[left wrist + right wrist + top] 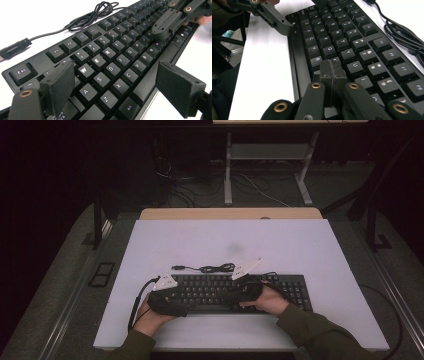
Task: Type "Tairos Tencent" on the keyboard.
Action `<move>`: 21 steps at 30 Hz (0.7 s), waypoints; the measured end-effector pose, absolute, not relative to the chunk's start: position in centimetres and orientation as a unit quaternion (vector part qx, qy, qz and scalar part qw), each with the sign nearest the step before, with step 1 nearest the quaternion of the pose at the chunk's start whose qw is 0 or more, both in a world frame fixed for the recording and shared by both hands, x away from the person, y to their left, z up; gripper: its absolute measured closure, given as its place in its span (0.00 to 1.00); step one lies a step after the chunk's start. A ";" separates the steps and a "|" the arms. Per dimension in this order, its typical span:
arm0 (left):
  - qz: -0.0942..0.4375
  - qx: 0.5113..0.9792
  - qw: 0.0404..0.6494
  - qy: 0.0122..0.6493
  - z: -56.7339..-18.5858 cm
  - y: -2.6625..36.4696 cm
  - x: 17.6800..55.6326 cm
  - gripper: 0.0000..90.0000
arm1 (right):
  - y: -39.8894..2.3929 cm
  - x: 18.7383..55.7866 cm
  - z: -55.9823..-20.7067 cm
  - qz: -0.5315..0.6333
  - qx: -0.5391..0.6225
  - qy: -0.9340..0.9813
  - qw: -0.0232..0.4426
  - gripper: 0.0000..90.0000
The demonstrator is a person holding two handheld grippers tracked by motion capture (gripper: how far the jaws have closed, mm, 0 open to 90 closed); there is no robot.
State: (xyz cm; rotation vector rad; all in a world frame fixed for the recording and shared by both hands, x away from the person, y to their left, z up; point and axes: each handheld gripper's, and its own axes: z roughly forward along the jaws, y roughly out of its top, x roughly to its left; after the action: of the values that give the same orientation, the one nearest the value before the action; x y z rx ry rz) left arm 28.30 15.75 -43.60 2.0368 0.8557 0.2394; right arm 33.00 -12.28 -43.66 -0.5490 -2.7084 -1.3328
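Note:
A black keyboard lies near the front of the white tabletop, and its coiled cable with a USB plug rests just behind it. My left gripper hovers over the keyboard's left end. Its jaws stand open above the keys, one pad over the Tab side and the other beyond the front edge, with nothing gripped. My right gripper is over the keyboard's middle. It is shut, pads pressed together, tip low over the keys near the H and N keys. It also shows at the top right of the left gripper view, right gripper.
The keyboard has bare white surface behind it and to its right. The cable runs along its far side. A wooden desk edge lies behind the white top. Farther back, table legs and loose cables sit on the dark floor.

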 end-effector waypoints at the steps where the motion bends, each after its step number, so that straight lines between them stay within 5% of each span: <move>1: 0.097 0.821 0.444 0.345 -43.6 15.8 28.3 0.17 | -12.2 33.0 -43.7 -0.433 -0.179 -0.883 0.037 0.99; 21: 0.099 0.821 0.444 0.347 -43.6 16.0 28.2 0.17 | -11.2 32.8 -44.1 -0.412 -0.163 -0.896 0.029 0.99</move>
State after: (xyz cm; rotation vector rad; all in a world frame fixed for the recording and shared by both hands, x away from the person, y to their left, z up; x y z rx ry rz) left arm 28.15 15.95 -43.61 2.0349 0.8594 0.2456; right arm 32.79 -11.18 -44.10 -0.5039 -2.7630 -1.2709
